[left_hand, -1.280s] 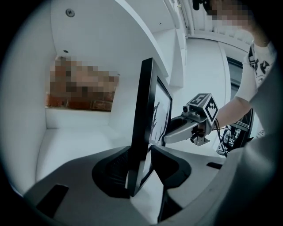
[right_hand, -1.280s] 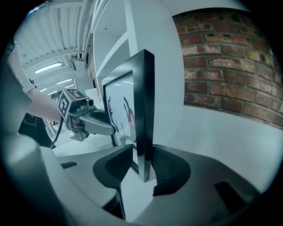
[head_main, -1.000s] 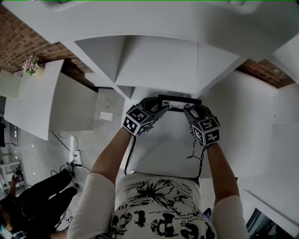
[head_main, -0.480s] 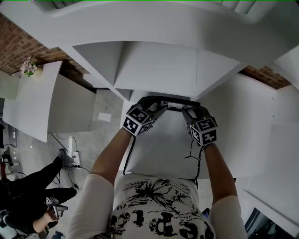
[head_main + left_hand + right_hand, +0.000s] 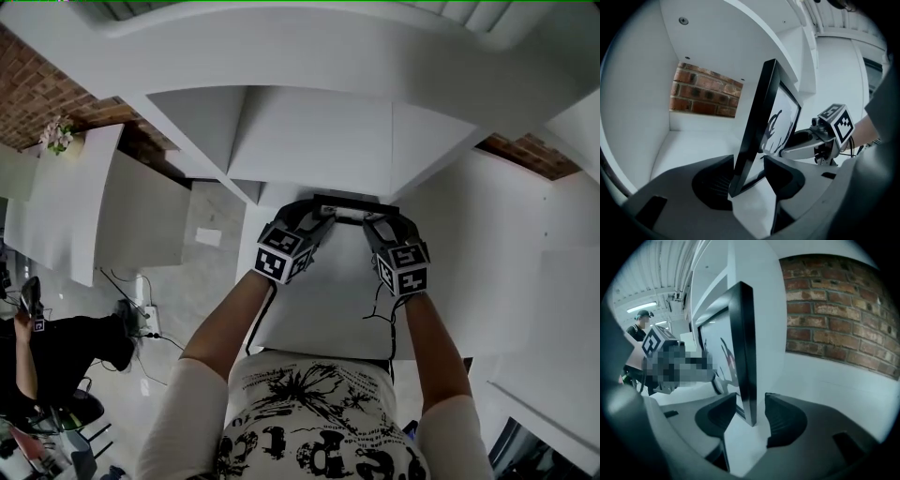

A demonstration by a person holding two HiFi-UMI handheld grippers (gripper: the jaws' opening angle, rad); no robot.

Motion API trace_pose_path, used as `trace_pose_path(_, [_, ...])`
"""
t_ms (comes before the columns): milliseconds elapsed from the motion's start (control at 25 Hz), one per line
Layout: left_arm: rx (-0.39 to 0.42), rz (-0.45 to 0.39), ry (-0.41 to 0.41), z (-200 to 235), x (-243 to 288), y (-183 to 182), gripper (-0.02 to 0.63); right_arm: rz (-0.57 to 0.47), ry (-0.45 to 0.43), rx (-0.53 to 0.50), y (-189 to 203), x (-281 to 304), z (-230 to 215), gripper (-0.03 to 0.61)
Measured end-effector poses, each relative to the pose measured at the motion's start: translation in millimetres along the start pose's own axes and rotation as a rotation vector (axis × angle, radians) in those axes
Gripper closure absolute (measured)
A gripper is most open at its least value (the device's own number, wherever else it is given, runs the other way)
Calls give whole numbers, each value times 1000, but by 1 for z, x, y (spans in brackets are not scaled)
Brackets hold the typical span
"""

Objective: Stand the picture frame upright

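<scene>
The black picture frame (image 5: 345, 200) stands upright on the white shelf (image 5: 319, 300), just inside the cubby. The left gripper view shows the frame (image 5: 761, 112) edge-on with a dark drawing on its front. My left gripper (image 5: 317, 214) straddles the frame's left bottom corner. Its jaws are opening, with a gap on the front side. My right gripper (image 5: 377, 221) straddles the right bottom corner (image 5: 749, 416). Its jaws are opening too, and daylight shows on both sides of the frame (image 5: 743, 343). Neither pair of pads presses on it.
The cubby has white side walls (image 5: 637, 93) and a roof, with red brick (image 5: 705, 91) showing through its open back. More white shelving (image 5: 66, 197) stands to the left. A person in black (image 5: 56, 347) is on the floor at the lower left.
Both grippers' jaws have spread apart around the frame's lower corners, and both hands have edged slightly forward. The frame stays upright. The person at the lower left has shifted.
</scene>
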State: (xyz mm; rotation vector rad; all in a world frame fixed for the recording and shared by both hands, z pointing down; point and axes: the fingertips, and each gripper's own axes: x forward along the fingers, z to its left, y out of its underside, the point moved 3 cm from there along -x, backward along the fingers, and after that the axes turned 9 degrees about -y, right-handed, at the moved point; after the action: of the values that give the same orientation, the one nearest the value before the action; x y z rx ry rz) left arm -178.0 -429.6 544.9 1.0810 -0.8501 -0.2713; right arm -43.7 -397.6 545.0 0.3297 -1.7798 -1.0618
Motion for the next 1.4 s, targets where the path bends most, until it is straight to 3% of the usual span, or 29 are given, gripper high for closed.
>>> trace_pose_path(200, [-18,-58,-43,-3,-9,0,364,-35,95,-69,2,-12,-3,407])
trace_pose_path(320, [-5,-74,-111,3,-25,3,379,-89,114,-58,3,-25,1,429])
trace_pose_path(480, [33,-100,-196,4,-49,10,480,-146,157,-41,6,-48,5,550])
trace_pose_path(520, [30,-108,-202,3,-55,13,536,-154,165,-38,8,-52,8,570])
trace_pose_path(600, [4,-124,-197,-2,-68,18,611,-168,165,-35,10,-59,16,571])
trace_pose_path(960, [-28,-207,-135,-43,-134,21,612,-233,73,-120,13,-98,89,572])
trace_pose_path(1160, [48,-315,-57,-76,-180,-4,612,-296,53,-140,-3,-128,127,574])
trace_pose_path(1400, [45,-396,-10,-102,-226,-42,612,-369,94,-140,-22,-169,152,574])
